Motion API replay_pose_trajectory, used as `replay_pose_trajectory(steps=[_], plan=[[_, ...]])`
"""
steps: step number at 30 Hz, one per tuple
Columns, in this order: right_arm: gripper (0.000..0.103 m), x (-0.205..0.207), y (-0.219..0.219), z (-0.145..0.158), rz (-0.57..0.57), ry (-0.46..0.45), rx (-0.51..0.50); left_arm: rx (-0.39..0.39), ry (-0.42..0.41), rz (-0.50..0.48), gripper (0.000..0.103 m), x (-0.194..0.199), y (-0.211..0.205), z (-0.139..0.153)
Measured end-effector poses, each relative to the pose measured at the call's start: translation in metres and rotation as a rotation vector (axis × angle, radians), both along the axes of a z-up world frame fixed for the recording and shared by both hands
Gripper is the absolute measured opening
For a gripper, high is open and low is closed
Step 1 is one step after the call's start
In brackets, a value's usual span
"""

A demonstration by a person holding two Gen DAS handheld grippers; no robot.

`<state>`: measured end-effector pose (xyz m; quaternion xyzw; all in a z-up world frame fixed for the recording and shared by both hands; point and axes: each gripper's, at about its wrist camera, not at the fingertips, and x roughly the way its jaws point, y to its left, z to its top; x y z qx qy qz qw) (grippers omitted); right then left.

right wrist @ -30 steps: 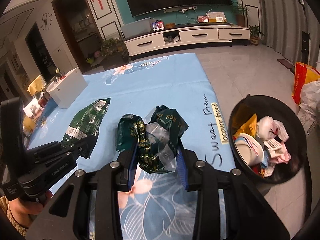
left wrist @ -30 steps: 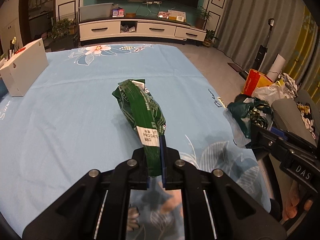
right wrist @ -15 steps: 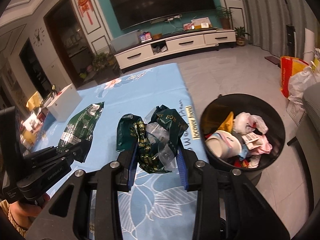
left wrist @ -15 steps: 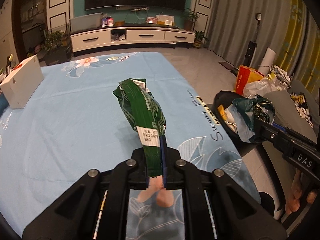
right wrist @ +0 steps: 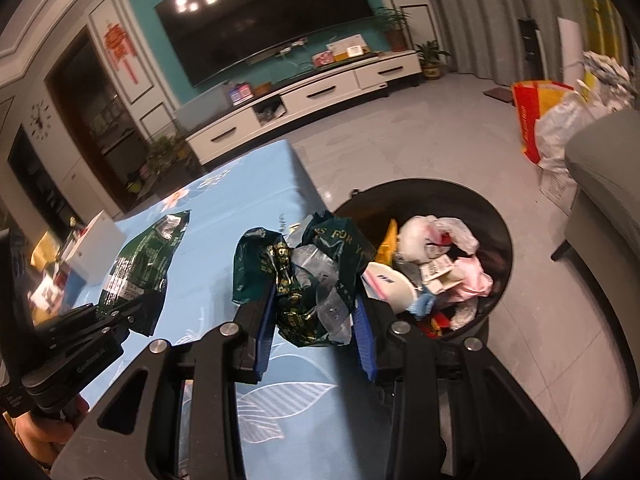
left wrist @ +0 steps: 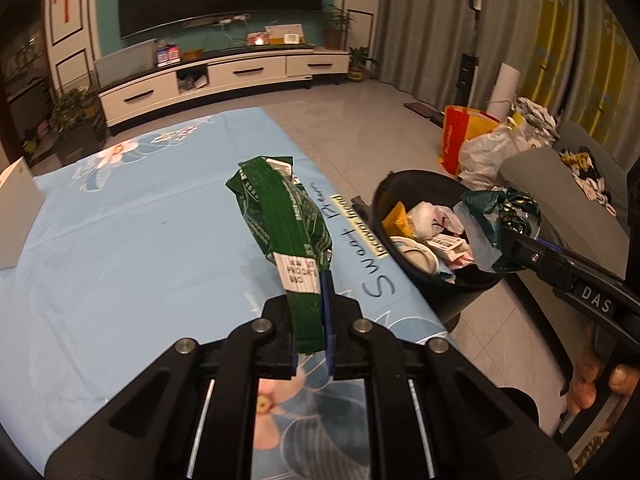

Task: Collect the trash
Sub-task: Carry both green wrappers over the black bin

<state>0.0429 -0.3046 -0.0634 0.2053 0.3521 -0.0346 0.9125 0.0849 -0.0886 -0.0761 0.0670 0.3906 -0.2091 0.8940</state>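
Note:
My left gripper is shut on a flat green snack bag and holds it above the blue tablecloth; the bag also shows in the right wrist view. My right gripper is shut on a crumpled dark green wrapper with clear plastic, held at the table's right edge beside the black trash bin. In the left wrist view that wrapper hangs over the bin, which holds several pieces of trash.
The table wears a blue flowered cloth. A white box stands at its far left. A grey sofa is right of the bin. Red and white bags lie on the tiled floor. A TV cabinet lines the far wall.
Both grippers have moved right toward the bin with their loads. The right gripper's wrapper has gone from over the table to the bin's rim. The bin has come into the left view.

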Motion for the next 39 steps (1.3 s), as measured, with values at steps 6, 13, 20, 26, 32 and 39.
replay_pose_trajectory(steps=[6,13,20,26,32,39], plan=[[0.036,-0.005,-0.021,-0.009,-0.05,0.006,0.022,0.022,0.005,-0.048,0.011,0.008,-0.025,-0.003],[0.036,-0.009,-0.042,-0.02,-0.093,0.017,0.046,0.047,0.003,-0.101,0.012,0.013,-0.054,-0.006],[0.036,-0.011,-0.054,-0.03,-0.114,0.029,0.062,0.064,0.007,-0.144,0.012,0.02,-0.079,-0.011],[0.036,-0.01,-0.063,-0.035,-0.135,0.033,0.074,0.073,0.004,-0.177,0.012,0.025,-0.101,-0.014],[0.036,-0.004,-0.074,-0.042,-0.155,0.035,0.076,0.084,0.006,-0.209,0.012,0.033,-0.122,-0.02],[0.036,0.002,-0.083,-0.048,-0.172,0.039,0.078,0.099,0.009,-0.239,0.012,0.043,-0.145,-0.03]])
